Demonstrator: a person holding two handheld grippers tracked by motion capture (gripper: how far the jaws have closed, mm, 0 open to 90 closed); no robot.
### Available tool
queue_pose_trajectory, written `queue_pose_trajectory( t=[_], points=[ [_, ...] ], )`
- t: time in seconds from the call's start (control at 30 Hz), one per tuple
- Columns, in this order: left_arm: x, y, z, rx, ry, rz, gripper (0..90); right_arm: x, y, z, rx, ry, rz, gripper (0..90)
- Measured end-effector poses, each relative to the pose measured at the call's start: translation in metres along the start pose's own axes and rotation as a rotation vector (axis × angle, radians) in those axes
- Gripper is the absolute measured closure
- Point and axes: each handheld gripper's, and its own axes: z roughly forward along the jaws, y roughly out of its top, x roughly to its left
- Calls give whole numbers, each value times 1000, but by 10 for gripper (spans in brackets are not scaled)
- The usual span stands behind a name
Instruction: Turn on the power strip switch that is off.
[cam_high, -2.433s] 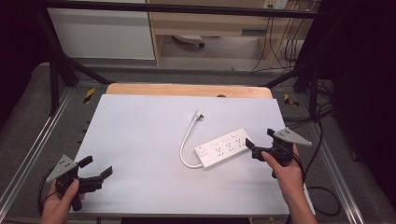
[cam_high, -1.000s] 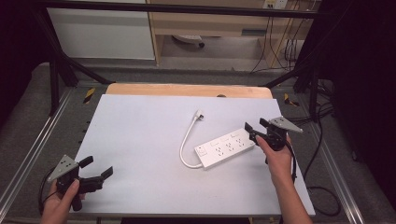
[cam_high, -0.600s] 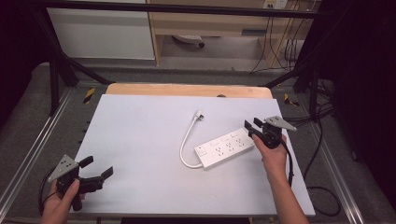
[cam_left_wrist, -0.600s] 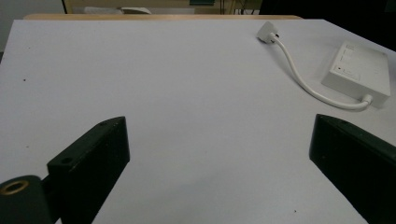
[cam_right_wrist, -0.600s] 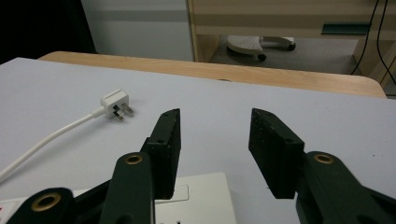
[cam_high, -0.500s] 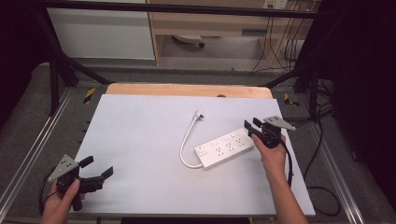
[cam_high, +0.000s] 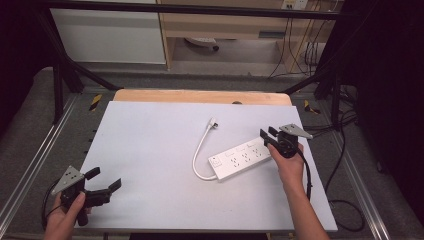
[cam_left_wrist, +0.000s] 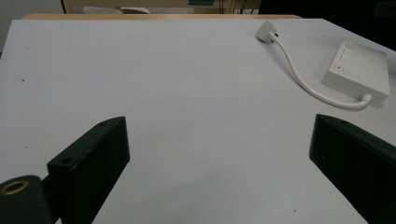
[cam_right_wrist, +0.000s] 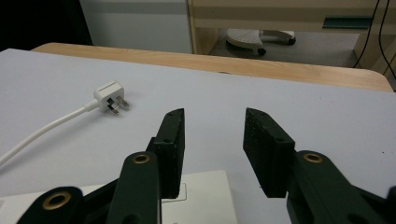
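The right gripper has its fingers parted with nothing between them, poised over the 2 o'clock end of the white power strip; in the right gripper view that end of the strip's casing sits just beneath the finger tips, not yet clasped. The step in hand looks like taking hold of that end of the strip. To do it well, lower the fingers so that they straddle the strip across its narrow width rather than along its length, keep them square to the long sides, and close only once both pads are below the top edge, since a pinch high up on the smooth casing would probably slip. The strip lies on the tabletop right of centre, running from about 8 o'clock to 2 o'clock, with its white cable curving from the 8 o'clock end up to the plug at about 12 o'clock; mind that the cable will drag when the strip moves. The left gripper rests at the tabletop's 7 o'clock corner, its fingers spread wide and holding nothing, well apart from the strip.
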Motion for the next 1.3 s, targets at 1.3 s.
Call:
queue_pose_trajectory(
  t=[1.3],
  points=[
    [0, 0, 0, 3, -5, 5, 53, 15, -13, 21, 45, 37, -33, 776]
  ],
)
